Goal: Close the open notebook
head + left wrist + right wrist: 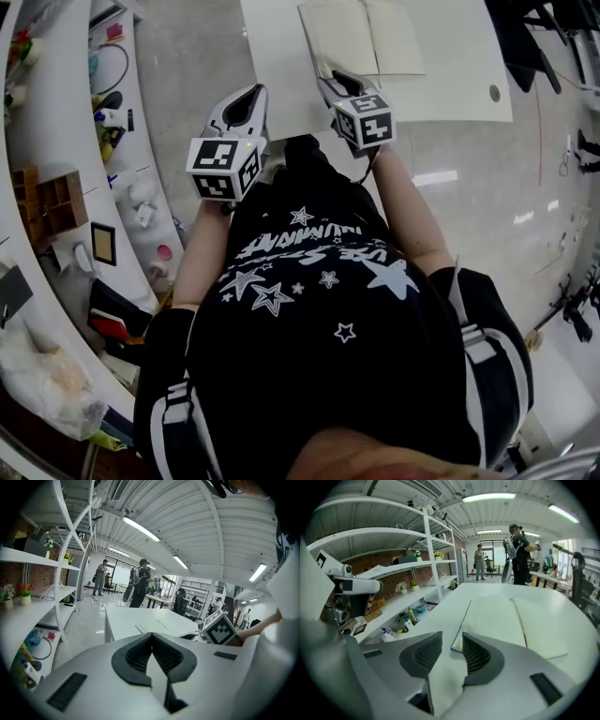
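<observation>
Head view looks steeply down past a black star-printed shirt (pixel 309 281) to a white surface (pixel 281 75), where the open notebook (pixel 361 37) lies flat near the top of the frame. Both of its pale pages face up and its spine runs away from the person. The right tongs (pixel 330 82) reach to the notebook's near left corner. Their marker cube (pixel 366 120) sits just behind them, over the surface's near edge. The left tongs (pixel 253 94) hang to the left of the notebook, apart from it, by the near left edge of the surface, with their own marker cube (pixel 225 167) closer to the body.

In the right gripper view the right tongs (pixel 451 641) are spread. The near left corner of the notebook (pixel 497 618) shows in the gap between the ribbed pads (pixel 476 653). The pads do not press on it, and whether either tip touches the page cannot be told.

In the left gripper view the left tongs (pixel 151 635) are pressed together, tips meeting with nothing between them. They point across the surface (pixel 126 620), and the other gripper's cube (pixel 218 630) shows at the right.

White shelving (pixel 56 187) with small clutter runs along the person's left side. People (pixel 518 550) stand farther off in the room.
</observation>
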Motion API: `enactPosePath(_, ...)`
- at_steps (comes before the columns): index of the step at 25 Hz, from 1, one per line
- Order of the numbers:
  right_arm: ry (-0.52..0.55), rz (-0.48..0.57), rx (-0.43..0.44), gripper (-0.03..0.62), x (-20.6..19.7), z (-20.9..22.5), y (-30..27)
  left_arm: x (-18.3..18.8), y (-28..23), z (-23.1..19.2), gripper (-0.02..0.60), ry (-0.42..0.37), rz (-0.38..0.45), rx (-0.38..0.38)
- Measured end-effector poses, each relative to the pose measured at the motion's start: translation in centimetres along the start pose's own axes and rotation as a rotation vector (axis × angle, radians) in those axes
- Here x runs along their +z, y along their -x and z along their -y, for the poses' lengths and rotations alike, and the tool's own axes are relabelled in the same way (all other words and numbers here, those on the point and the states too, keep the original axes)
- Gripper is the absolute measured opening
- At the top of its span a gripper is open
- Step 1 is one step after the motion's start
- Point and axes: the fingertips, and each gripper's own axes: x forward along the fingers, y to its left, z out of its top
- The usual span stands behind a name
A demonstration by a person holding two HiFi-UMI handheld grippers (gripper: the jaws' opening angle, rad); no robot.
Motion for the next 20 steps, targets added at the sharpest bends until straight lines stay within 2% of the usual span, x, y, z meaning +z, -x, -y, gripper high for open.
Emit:
enactPosePath(9,0.115,-0.145,0.044,0.130,-1.8,0.2,-2.7,-0.5,-2.8,-0.3,0.012,0.023,-0.039,-0.002)
enactPosePath(13,0.221,-0.190,0.025,0.130,-2.2,0.2,-3.4,-0.3,-3.7,-0.7,0.012,0.028,-0.036,0.008)
enactPosePath(16,0.290,-0.199,-0.009,0.129,-2.3,0.4,-3.3,-0.4,-3.9,-0.9,0.012,0.039,-0.037,0.015)
enactPosePath(20,0.295,-0.169,-0.024,0.129,-2.3,0.4,-3.2,-0.6,-3.9,-0.9,0.014,0.046,-0.040,0.016)
